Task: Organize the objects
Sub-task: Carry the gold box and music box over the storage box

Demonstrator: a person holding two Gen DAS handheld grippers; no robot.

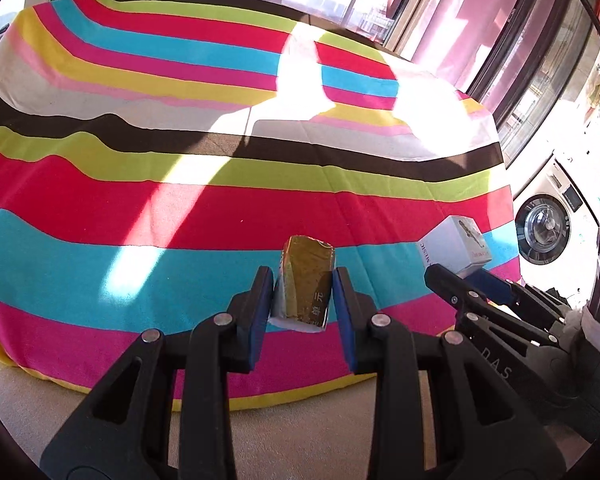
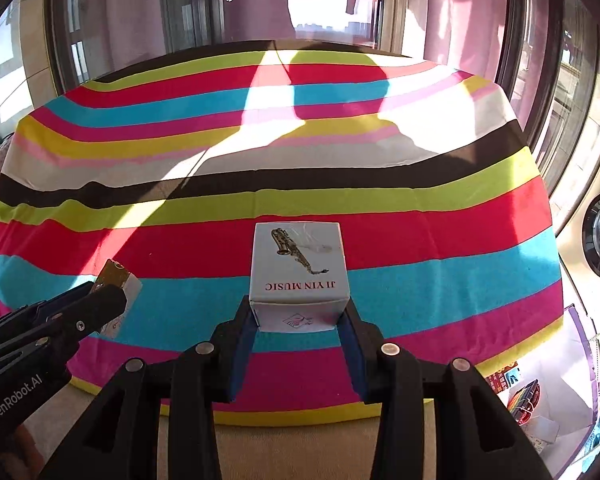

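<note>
The left gripper [image 1: 303,280] is clamped on a small gold packet [image 1: 306,280], its blue pads pressing the packet's two narrow sides so that the printed gold face stays toward the camera. The packet stands nearly upright between the jaws, its white underside showing at the bottom, clear of the cloth below. The right gripper [image 2: 300,312] is clamped on a white box [image 2: 298,268] printed with a saxophone and the words JI YIN MUSIC; the pads take only the near lower corners, so most of the box juts out ahead of the fingers. That shallow hold looks adequate for a light carton but leaves it free to pivot if knocked.

Both things are carried side by side, the box to the right of the packet, above the near part of a striped cloth [image 2: 420,216] spread over the table. Holding one thing in each hand suggests they are meant to be set down together or sorted in one pass. The cloth ahead shows nothing lying on it, with sun patches across its middle. Far right stands a washing machine [image 1: 544,232]; near right, low down, an open container [image 2: 540,408] holds colourful items, perhaps the destination.
</note>
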